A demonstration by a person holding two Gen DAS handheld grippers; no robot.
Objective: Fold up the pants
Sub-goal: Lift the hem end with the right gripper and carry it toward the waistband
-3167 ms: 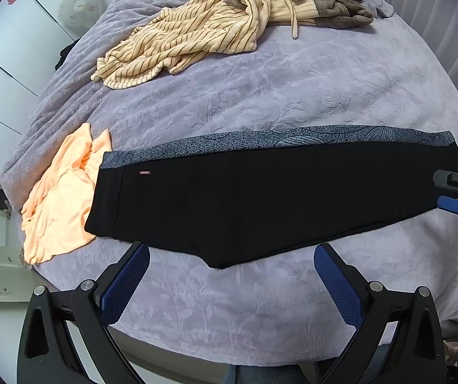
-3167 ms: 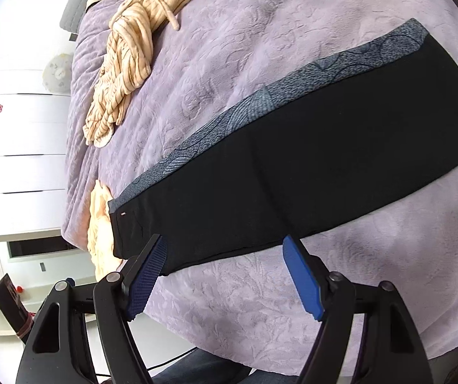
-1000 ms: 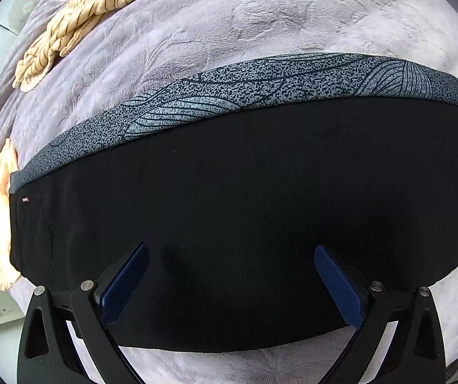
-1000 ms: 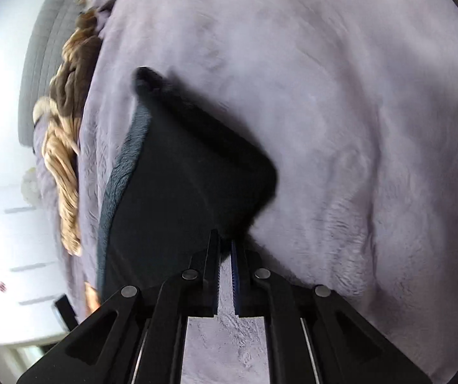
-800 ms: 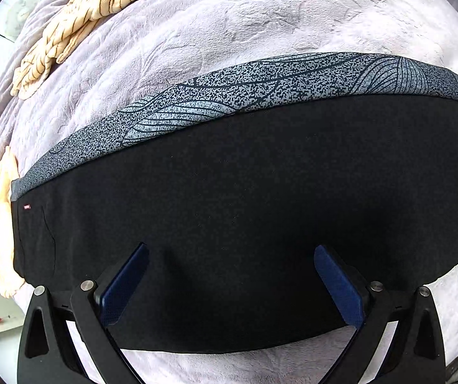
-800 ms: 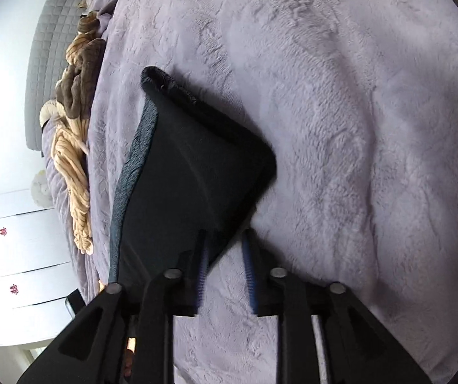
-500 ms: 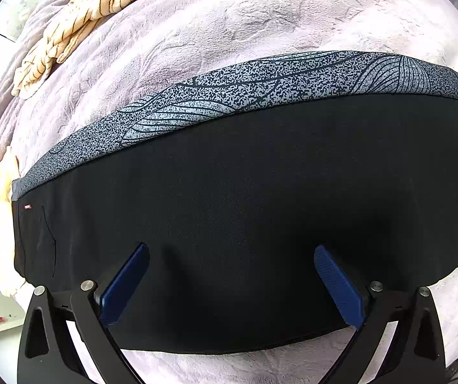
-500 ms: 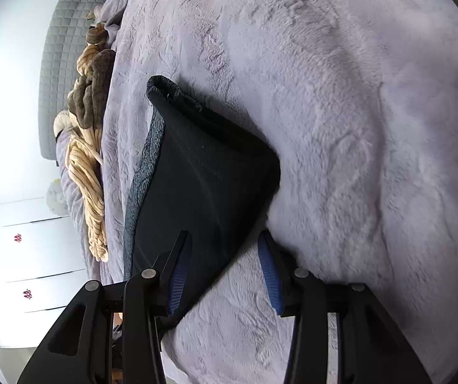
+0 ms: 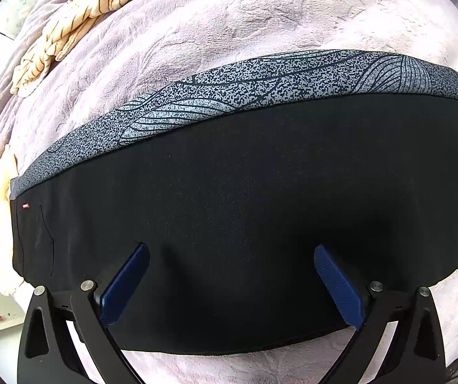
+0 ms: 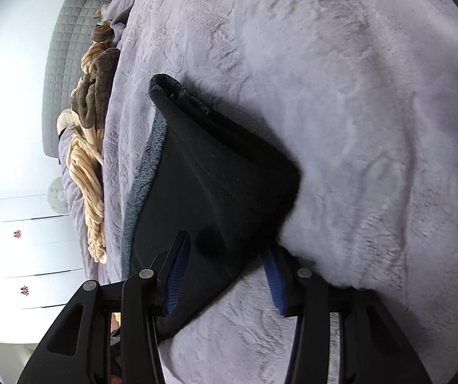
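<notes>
My left gripper [image 9: 227, 275] points steeply down with its jaws spread wide; both blue pads [image 9: 123, 288] sit low over the black pants [image 9: 245, 211], nothing pinched between them. Whether the tips touch the cloth I cannot tell. The pants lie flat on the bed, stretched from my left to my right just past the pads. Their near hem runs under the gripper frame. Farther from me, along the far edge of the pants, a grey patterned stripe [image 9: 261, 86] runs the full length. At the left end is a small red tag [image 9: 24, 205], and just beyond that end a peach garment [image 9: 0, 211] lies against the waist. Past the stripe is the bare lilac blanket [image 9: 261, 22], and far up to the left a cream striped garment [image 9: 78, 19] lies bunched.

My right gripper [image 10: 225, 265] is tilted down over the leg end of the pants [image 10: 209, 185], its jaws opening. The cloth lies between the pads, but they stand clear of it on both sides. Ahead of the tips the leg cuff [image 10: 177, 92] stands up a little off the blanket [image 10: 373, 128]. Off to the left and farther on, the striped garment [image 10: 88, 176] and a brown one [image 10: 92, 96] lie heaped near a grey quilted headboard [image 10: 65, 48], with white cupboard doors [image 10: 30, 256] beyond.
</notes>
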